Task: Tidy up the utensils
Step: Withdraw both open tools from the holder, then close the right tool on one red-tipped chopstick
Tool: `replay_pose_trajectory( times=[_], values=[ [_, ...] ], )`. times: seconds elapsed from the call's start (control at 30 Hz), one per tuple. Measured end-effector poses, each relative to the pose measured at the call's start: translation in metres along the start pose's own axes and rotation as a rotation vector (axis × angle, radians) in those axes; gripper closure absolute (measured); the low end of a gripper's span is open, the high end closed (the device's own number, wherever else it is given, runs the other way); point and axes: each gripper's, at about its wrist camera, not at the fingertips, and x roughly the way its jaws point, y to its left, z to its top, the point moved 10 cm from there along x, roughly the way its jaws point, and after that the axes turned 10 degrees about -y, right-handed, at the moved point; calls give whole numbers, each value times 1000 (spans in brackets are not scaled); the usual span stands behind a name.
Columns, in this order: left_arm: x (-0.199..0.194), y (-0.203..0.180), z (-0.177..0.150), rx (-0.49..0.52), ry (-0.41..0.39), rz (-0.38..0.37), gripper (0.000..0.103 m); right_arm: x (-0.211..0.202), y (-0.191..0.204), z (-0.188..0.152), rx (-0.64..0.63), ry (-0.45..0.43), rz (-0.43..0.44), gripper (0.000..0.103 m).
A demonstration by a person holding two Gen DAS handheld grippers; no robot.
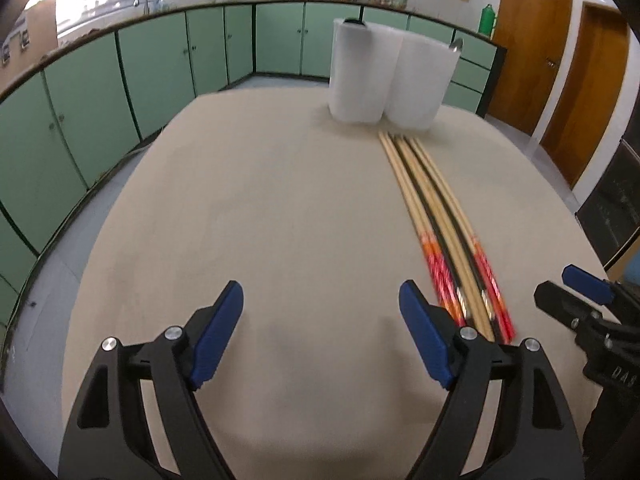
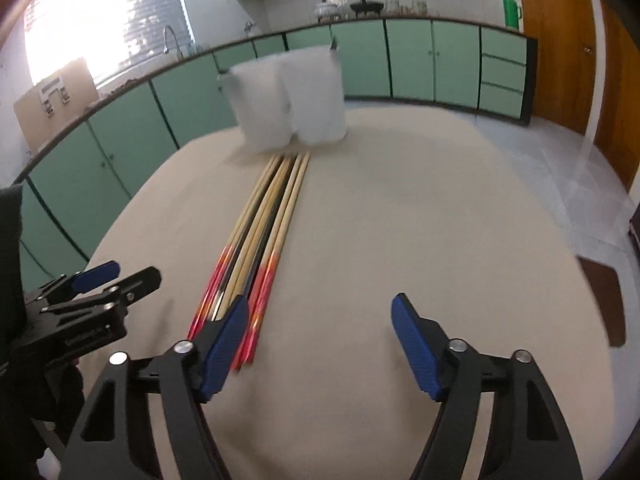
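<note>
Several long wooden chopsticks (image 1: 424, 200) (image 2: 268, 216) with red patterned ends lie side by side in a row on the beige table (image 1: 240, 200). Their plain tips point at two white translucent holders (image 1: 360, 76) (image 2: 316, 96) at the far end. A dark handle (image 1: 352, 22) and a metal tip (image 1: 456, 44) stick out of the holders. My left gripper (image 1: 320, 292) is open over bare table, left of the chopsticks. My right gripper (image 2: 320, 304) is open too, its left pad above the red ends, nothing between the pads. Each gripper shows in the other's view (image 1: 576, 284) (image 2: 116, 276).
Green cabinets (image 1: 160, 60) run around the far and left sides under a counter with a tap and pots. Wooden doors (image 1: 532, 48) stand at the right. The table's rounded edges drop to a light floor. A dark brown flat shape (image 2: 604, 300) sits at the right edge.
</note>
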Motion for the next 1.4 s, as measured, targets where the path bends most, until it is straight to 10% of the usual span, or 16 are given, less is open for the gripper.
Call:
replay_pose_trajectory(
  times=[0.73,1.0,1.4],
  values=[
    [-5,-7,-16,23,48,11,23,10,21,-22,-117,69,-40,46],
    [-5,-17,-16,45,47,-7,22,11,29,-23,-125,65,4,96],
    [-4,-45,-19,77,50,-55,22,7,9,-21,-108,55,-29,97]
  ],
)
